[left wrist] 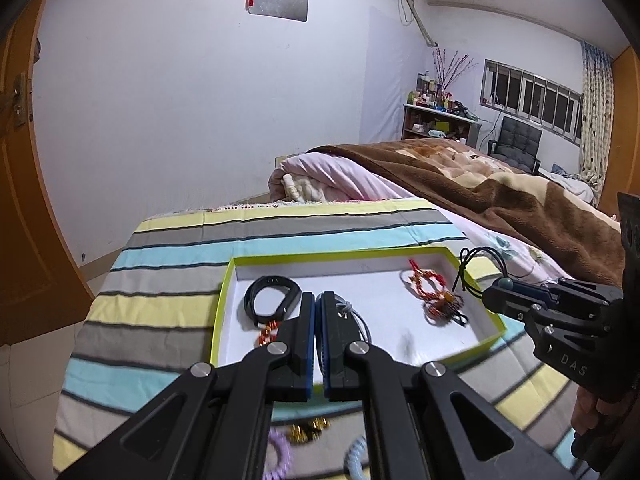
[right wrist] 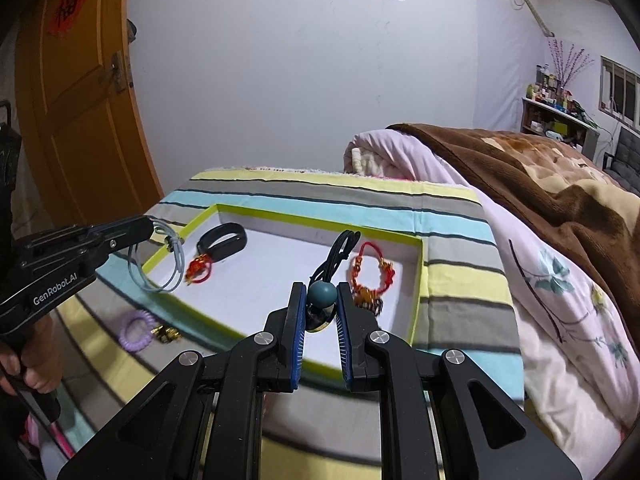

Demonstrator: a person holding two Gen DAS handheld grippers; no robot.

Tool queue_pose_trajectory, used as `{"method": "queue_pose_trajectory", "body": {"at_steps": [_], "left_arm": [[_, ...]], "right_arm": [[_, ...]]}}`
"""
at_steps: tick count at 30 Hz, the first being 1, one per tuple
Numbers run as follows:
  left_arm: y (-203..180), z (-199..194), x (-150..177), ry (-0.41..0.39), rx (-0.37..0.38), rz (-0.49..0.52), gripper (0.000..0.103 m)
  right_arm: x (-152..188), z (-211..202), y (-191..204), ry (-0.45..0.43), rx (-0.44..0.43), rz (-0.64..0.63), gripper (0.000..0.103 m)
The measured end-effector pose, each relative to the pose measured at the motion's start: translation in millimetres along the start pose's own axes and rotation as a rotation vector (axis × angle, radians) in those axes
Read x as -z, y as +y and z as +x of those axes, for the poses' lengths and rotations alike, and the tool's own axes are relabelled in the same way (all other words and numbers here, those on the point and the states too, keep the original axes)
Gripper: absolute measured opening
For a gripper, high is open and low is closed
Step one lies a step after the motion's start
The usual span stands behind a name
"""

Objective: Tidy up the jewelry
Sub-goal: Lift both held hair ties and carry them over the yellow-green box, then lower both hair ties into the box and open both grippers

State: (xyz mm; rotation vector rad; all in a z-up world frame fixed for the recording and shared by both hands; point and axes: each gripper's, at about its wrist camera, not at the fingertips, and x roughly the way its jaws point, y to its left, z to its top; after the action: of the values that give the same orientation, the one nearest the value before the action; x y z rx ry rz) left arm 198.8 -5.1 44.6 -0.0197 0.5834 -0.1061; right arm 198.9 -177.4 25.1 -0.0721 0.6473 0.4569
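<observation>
A shallow white tray with a lime-green rim (left wrist: 224, 292) (right wrist: 418, 280) lies on a striped cloth. In it are a black band (left wrist: 272, 296) (right wrist: 222, 240), a small red knot charm (right wrist: 199, 269) and a red beaded bracelet (left wrist: 434, 294) (right wrist: 372, 276). My left gripper (left wrist: 315, 300) (right wrist: 150, 226) is shut on a grey cord loop (right wrist: 154, 268) (left wrist: 360, 320) and holds it over the tray's left edge. My right gripper (right wrist: 321, 296) (left wrist: 490, 294) is shut on a teal bead on a black cord (right wrist: 321, 294) (left wrist: 468, 270) above the tray's right side.
A purple coil hair tie (right wrist: 138, 330) (left wrist: 280, 450), a gold trinket (right wrist: 168, 334) (left wrist: 310, 430) and a pale blue coil tie (left wrist: 356, 458) lie on the striped cloth (left wrist: 180, 240) in front of the tray. A bed with a pink quilt and brown blanket (right wrist: 540, 184) lies to the right.
</observation>
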Motion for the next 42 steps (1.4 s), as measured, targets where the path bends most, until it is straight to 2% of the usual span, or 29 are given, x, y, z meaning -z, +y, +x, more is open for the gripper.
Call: {"method": "queue_pose_trajectory", "body": {"at_steps": [13, 20, 26, 32, 42], "left_arm": [[14, 74, -4, 0.088, -0.023, -0.005, 0.003], [18, 95, 1, 0.134, -0.008, -0.007, 0.003], [17, 100, 3, 0.155, 0.014, 0.002, 0.003], [17, 94, 2, 0.148, 0.018, 0.011, 0.004], [14, 64, 4, 0.120, 0.031, 0.016, 0.006]], "right_arm": [[-8, 75, -15, 0.090, -0.013, 0.004, 0.015], [-9, 100, -20, 0.148, -0.022, 0.028, 0.015], [-10, 104, -21, 0.166, -0.015, 0.031, 0.015], [-9, 100, -19, 0.163, -0.003, 0.021, 0.023], [-5, 66, -13, 0.127, -0.003, 0.019, 0.023]]}}
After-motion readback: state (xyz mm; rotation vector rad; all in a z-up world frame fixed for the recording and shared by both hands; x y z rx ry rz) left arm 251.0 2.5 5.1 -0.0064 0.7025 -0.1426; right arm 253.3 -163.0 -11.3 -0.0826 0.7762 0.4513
